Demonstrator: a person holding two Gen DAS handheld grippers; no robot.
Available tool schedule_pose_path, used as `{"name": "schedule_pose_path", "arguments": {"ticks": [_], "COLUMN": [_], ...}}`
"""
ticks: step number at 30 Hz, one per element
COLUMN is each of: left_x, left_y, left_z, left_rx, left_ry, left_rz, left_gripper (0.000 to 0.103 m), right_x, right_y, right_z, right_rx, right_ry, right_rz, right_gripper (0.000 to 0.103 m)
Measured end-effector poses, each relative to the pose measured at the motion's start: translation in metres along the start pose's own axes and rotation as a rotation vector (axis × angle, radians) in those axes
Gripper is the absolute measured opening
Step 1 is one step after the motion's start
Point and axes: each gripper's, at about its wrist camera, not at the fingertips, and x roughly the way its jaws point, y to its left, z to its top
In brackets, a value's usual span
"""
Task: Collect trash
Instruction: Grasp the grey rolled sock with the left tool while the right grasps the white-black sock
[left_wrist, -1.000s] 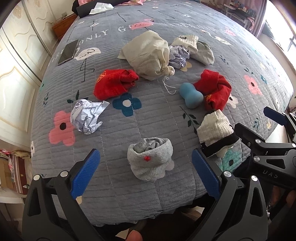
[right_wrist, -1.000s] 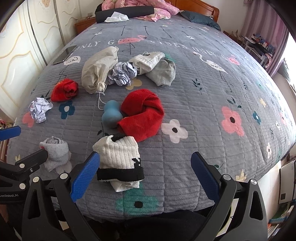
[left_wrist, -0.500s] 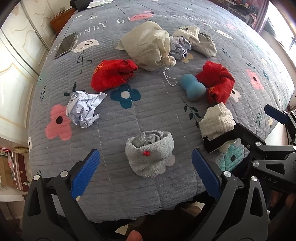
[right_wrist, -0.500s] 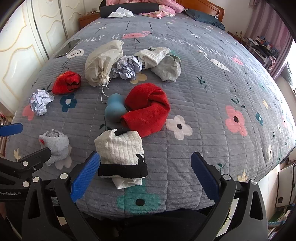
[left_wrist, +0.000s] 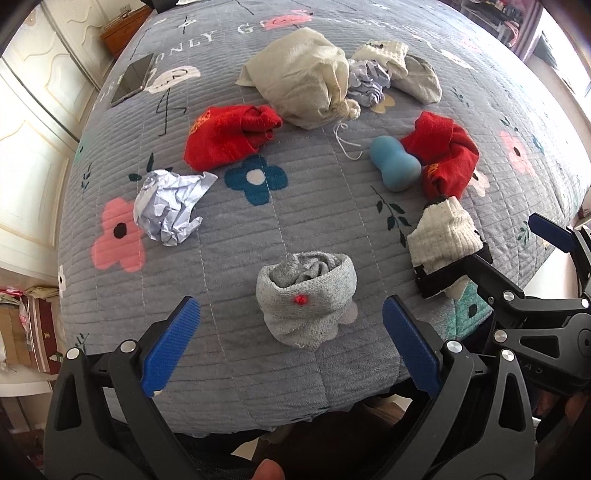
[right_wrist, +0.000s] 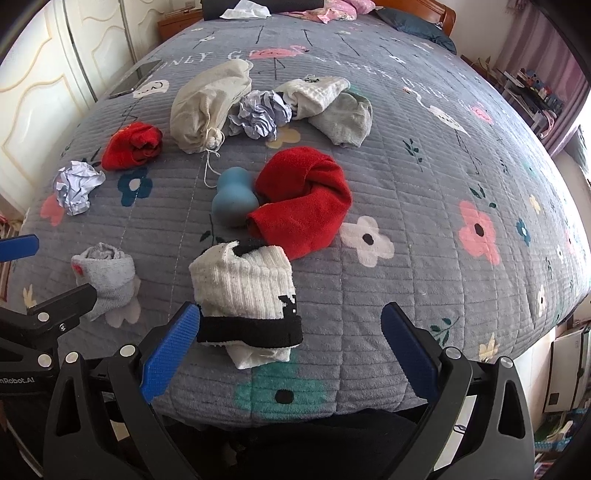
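- The left gripper sits at the bottom of its frame with fingers spread wide and grasping nothing; a rolled grey sock lies on the quilt between and just above the blue pads.
- The right gripper is likewise released, empty; a white sock with a black cuff lies just above its left pad, lower centre of that frame.
- Left of centre in the left view lies a crumpled paper ball, apart from the other items.
- A blue peanut-shaped object rests against a curled red sock, right of centre.
- Another red sock sits above the paper ball.
- Towards the top, a beige drawstring bag touches a second crumpled paper ball, which abuts a white sock and a grey one.
- A phone lies in the upper left.
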Motion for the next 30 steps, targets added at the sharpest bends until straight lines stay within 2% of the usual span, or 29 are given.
{"name": "schedule_pose_path", "arguments": {"ticks": [6,10,12,13,14,16,17,21,26,27,29,30], "left_x": [0.015,0.033,0.047,0.056,0.064,0.068,0.065,0.062,0.062,0.063,0.058,0.055], "left_y": [-0.006,-0.007,-0.007,-0.006,-0.002,0.01,0.014,0.026,0.028,0.03,0.027,0.025], "left_z": [0.0,0.006,0.01,0.012,0.013,0.014,0.015,0.015,0.016,0.016,0.016,0.014], "left_rx": [0.016,0.02,0.021,0.017,0.006,-0.047,-0.063,-0.093,-0.096,-0.099,-0.094,-0.088], "left_ry": [0.039,0.08,0.103,0.11,0.119,0.124,0.113,0.124,0.126,0.128,0.132,0.131], "left_rz": [-0.007,-0.004,-0.041,-0.03,-0.025,-0.06,-0.057,-0.094,-0.093,-0.094,-0.097,-0.1], "left_gripper": [0.097,0.097,0.097,0.09,0.062,0.053,0.039,0.036,0.035,0.033,0.031,0.03], "right_x": [0.007,0.011,0.011,0.012,0.014,0.018,0.022,0.042,0.07,0.074,0.068,0.063], "right_y": [-0.002,-0.011,-0.011,-0.009,-0.007,-0.002,0.0,0.009,0.022,0.024,0.025,0.025], "right_z": [-0.003,-0.004,-0.003,-0.003,-0.002,0.0,0.001,0.009,0.017,0.015,0.013,0.012], "right_rx": [-0.008,0.027,0.024,0.013,0.0,-0.017,-0.023,-0.041,-0.086,-0.099,-0.112,-0.117], "right_ry": [0.026,0.045,0.045,0.049,0.054,0.063,0.071,0.122,0.142,0.149,0.121,0.115], "right_rz": [-0.023,0.027,0.032,0.027,0.025,0.03,0.033,0.061,0.102,0.097,0.118,0.136], "right_gripper": [0.094,0.094,0.094,0.094,0.094,0.094,0.094,0.094,0.093,0.08,0.063,0.044]}}
